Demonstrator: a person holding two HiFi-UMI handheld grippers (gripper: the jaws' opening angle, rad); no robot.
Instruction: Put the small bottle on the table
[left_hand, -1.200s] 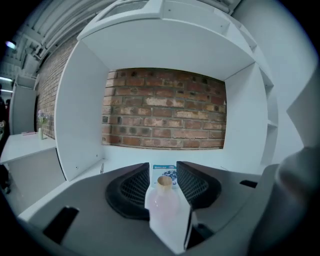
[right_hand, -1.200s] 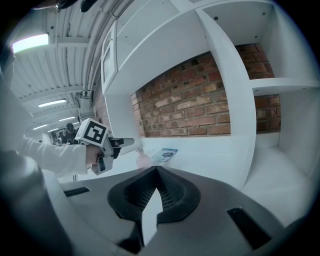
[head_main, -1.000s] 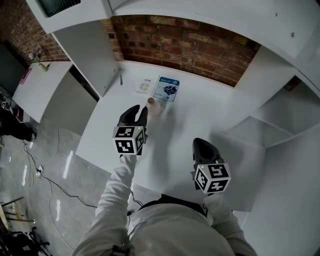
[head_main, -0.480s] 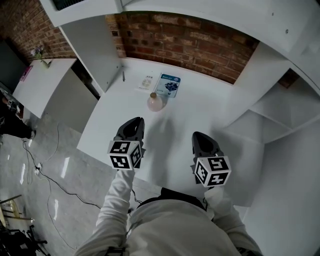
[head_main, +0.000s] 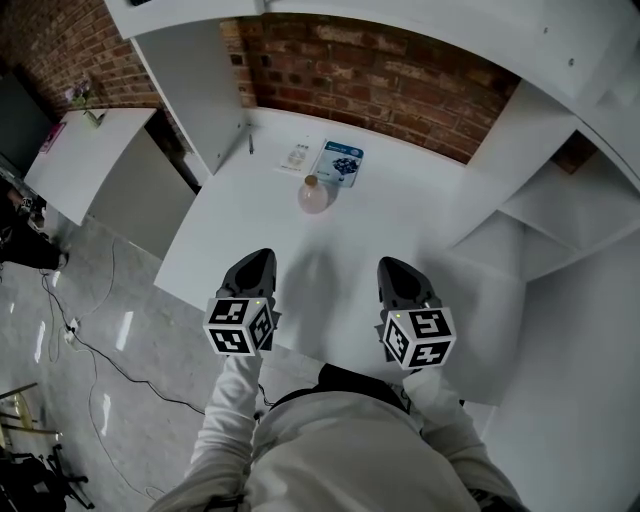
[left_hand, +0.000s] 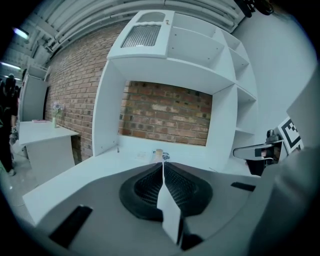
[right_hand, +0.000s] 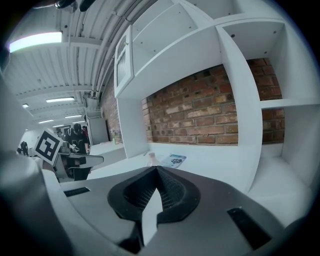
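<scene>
On the surface (left_hand: 92, 167) stands the bottle (left_hand: 159, 152), its body hidden behind my left gripper (left_hand: 162, 163), jaws just closed on nothing; right gripper (right_hand: 156, 169) jaws pressed together.

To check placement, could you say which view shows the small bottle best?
Head view: the whole small bottle stands unobstructed. Left gripper view shows only its cork; right gripper view, a tiny distant shape.
</scene>
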